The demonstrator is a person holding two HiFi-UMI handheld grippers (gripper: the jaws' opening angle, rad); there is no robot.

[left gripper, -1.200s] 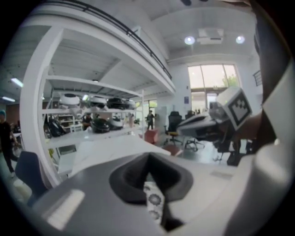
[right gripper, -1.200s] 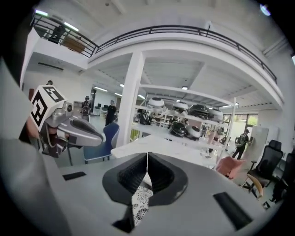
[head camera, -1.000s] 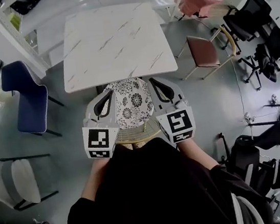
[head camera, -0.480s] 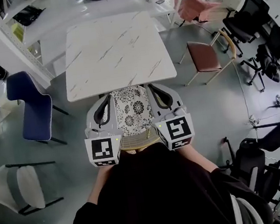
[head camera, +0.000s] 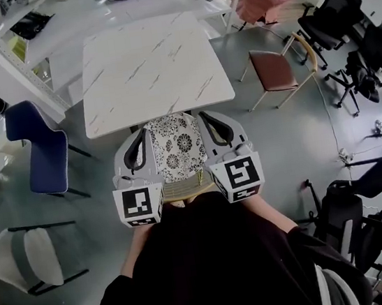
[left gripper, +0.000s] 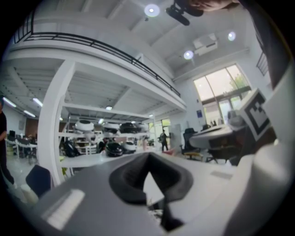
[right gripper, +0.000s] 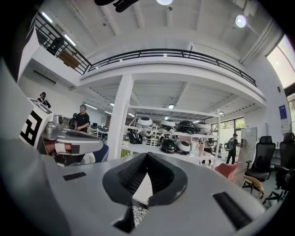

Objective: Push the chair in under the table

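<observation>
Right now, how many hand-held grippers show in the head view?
2. The left hand-held gripper lies along the left side of the patterned chair, and the right hand-held gripper along its right side. Both are shut and hold nothing.

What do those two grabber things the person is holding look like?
The left gripper and right gripper are rounded pale grey plastic shells with black ribbed lining in the jaws. Each carries a white cube printed with black square markers. The person wears a black top.

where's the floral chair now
Head view, centre: the floral chair sits between the left tongs and right tongs, its front at the near edge of the white table.
</observation>
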